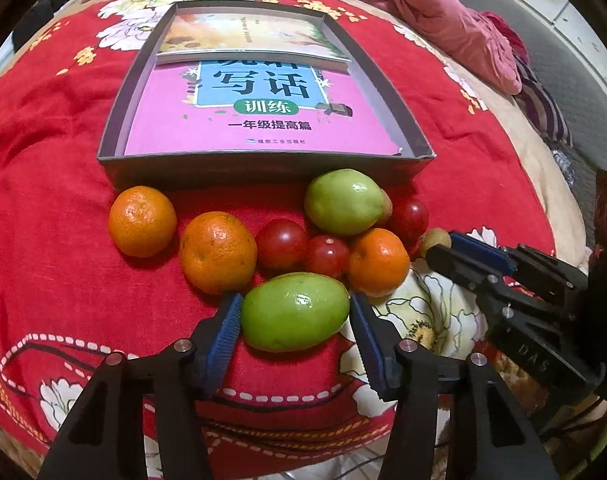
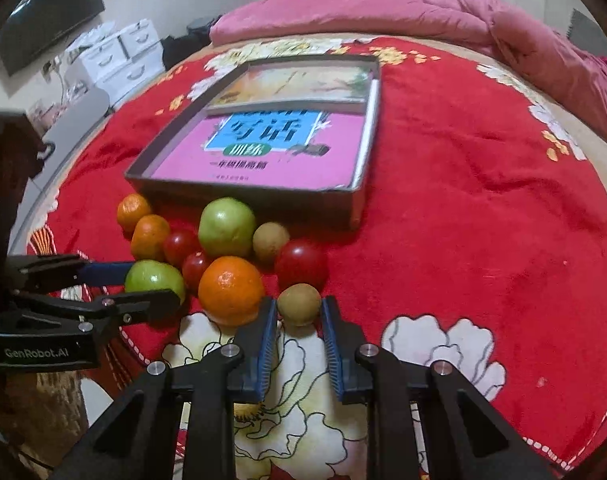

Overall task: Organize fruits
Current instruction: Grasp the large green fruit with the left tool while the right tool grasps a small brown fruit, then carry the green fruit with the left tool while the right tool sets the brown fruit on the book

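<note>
- Blue ribbed pads of the left tool (image 1: 294, 312) press both sides of a smooth, oval green fruit (image 1: 294, 311).
- The right tool (image 2: 299, 312) is closed on a small, round, dull brown fruit (image 2: 298, 304).
- Just ahead of both tools: glossy tomatoes (image 1: 281, 243), dimpled oranges (image 1: 217, 252), then a shallow grey box (image 1: 263, 168), all on the red blanket (image 1: 43, 240).

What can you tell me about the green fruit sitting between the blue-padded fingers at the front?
The green fruit is a smooth, glossy, egg-shaped piece lying on its side on the red flowered blanket, nearest of the fruit pile before the grey box. Its skin is bright green with a pale highlight and a faint brownish blush on top. The left gripper straddles it, blue ribbed pads against both ends. An orange touches it behind left; small red fruits sit just behind.
</note>
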The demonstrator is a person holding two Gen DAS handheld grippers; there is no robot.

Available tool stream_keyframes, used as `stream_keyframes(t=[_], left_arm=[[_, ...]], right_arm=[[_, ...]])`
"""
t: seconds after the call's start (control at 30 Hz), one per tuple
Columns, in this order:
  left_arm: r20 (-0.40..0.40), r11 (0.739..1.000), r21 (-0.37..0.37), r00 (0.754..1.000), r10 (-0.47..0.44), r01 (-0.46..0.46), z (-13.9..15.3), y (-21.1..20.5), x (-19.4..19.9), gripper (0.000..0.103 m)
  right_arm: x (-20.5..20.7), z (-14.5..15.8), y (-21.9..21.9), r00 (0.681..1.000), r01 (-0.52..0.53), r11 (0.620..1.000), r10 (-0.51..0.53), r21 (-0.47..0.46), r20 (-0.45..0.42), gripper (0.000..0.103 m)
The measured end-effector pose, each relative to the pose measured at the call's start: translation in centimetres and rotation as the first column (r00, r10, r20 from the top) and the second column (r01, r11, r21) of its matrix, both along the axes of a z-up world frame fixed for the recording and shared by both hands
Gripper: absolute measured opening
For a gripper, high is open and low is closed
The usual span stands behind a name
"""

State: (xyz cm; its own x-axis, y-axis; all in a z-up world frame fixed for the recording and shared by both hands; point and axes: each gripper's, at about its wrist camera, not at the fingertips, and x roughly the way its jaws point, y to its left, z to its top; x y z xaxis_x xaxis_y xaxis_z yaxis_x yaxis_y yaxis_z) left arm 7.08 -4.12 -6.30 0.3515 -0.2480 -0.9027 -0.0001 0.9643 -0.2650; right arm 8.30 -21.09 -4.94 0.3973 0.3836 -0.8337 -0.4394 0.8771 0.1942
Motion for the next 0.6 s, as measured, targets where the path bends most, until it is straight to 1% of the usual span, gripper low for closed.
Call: stream_keyframes(t=[0.13,0.33,0.5,0.6], left_arm=[[0.022,1.0,-0.017,1.0,-0.009,0.009,1.3,0.1,-0.6,0.057],[0.073,1.0,-0.027,0.997,-0.006,0.008,3.8,0.5,-1.2,0.057],[0.122,1.0,-0.016,0.993,0.003,-0.001,5.7,1.1,-1.0,0.057],[0.135,1.0,-0.012,0.991,0.015,-0.014,6.2,1.7,-0.4,0.057]], right_arm=[[-0.2,0.9,-0.3,1.0,0.007,1.0,-0.008,0.029,0.031,0.023],[-0.3,1.5,-0.2,0.998,0.009,0.999,-0.011,0.033,0.061,0.024],[-0.1,2.2,-0.6,0.996,0.025,0.998,-0.029,0.054,0.086,0.023],[0.1,2.9,-0.5,0.994,0.029,0.997,-0.035,0.066,0.101,0.023]])
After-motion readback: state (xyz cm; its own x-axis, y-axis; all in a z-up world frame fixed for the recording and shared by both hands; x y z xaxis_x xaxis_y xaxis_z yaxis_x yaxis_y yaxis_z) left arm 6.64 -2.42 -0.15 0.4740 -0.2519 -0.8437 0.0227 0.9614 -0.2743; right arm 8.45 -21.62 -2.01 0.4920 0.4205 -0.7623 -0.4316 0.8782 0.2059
